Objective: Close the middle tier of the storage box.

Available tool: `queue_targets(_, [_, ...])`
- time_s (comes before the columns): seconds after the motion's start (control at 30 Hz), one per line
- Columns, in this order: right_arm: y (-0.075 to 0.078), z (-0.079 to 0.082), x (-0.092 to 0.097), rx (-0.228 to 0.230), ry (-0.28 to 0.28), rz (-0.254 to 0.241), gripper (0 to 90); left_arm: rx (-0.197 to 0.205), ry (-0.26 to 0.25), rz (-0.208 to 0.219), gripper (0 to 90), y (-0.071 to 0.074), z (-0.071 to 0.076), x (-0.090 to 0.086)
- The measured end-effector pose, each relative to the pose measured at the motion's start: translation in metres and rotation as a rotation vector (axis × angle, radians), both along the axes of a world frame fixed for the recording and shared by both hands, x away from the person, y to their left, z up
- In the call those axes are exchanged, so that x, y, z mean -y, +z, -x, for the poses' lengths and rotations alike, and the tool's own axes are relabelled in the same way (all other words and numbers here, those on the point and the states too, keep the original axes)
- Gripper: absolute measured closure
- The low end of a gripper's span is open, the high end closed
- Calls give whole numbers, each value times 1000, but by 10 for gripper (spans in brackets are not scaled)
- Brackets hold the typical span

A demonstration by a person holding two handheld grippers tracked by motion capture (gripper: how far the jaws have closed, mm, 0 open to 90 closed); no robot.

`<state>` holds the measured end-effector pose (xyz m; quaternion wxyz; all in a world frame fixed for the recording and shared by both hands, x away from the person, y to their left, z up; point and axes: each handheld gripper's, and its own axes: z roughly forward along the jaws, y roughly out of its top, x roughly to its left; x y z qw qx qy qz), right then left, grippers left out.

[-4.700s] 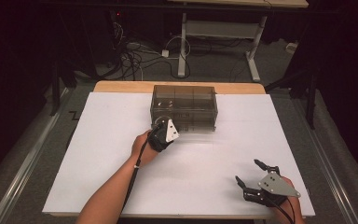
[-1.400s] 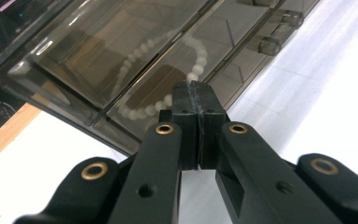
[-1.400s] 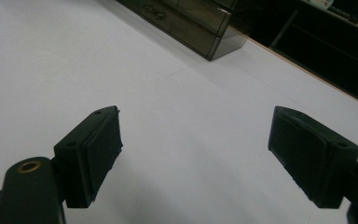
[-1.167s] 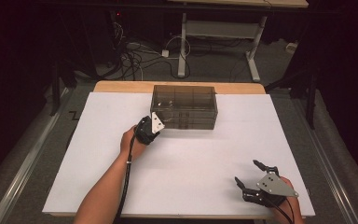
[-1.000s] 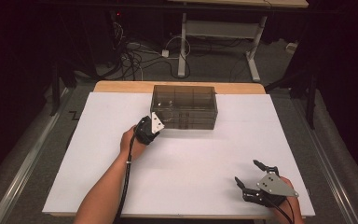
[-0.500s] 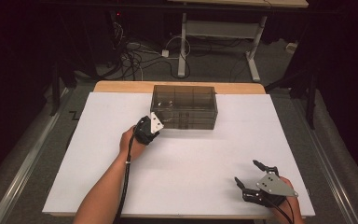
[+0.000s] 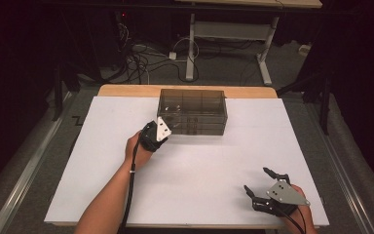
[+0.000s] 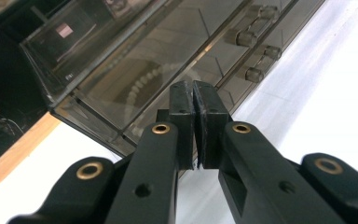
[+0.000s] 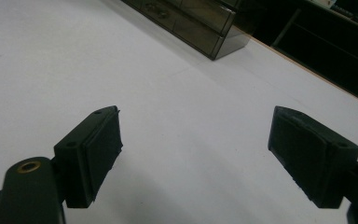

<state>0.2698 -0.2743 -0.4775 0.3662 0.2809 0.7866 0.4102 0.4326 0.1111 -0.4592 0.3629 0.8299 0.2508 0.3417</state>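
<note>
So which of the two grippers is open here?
The right gripper, near the table's front right corner: its jaws stand wide apart over bare white surface. The left gripper, at the drawer box, is shut.

Closed tongs [image 8: 193, 105] before drawer box [image 8: 168, 56]

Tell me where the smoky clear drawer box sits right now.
In the high view the drawer box stands at the far middle of the white table, with the left gripper at its front left corner. The right gripper rests at the near right edge.
</note>
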Motion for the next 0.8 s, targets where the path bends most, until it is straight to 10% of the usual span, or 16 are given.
queue_targets(0.43, [0, 0, -2, -5, 1, 2, 178, 35, -18, 20, 776, 10, 10, -5])
queue_targets(0.8, [-1, 0, -2, -4, 2, 4, 178, 58, -39, 42, 536, 17, 20, -3])
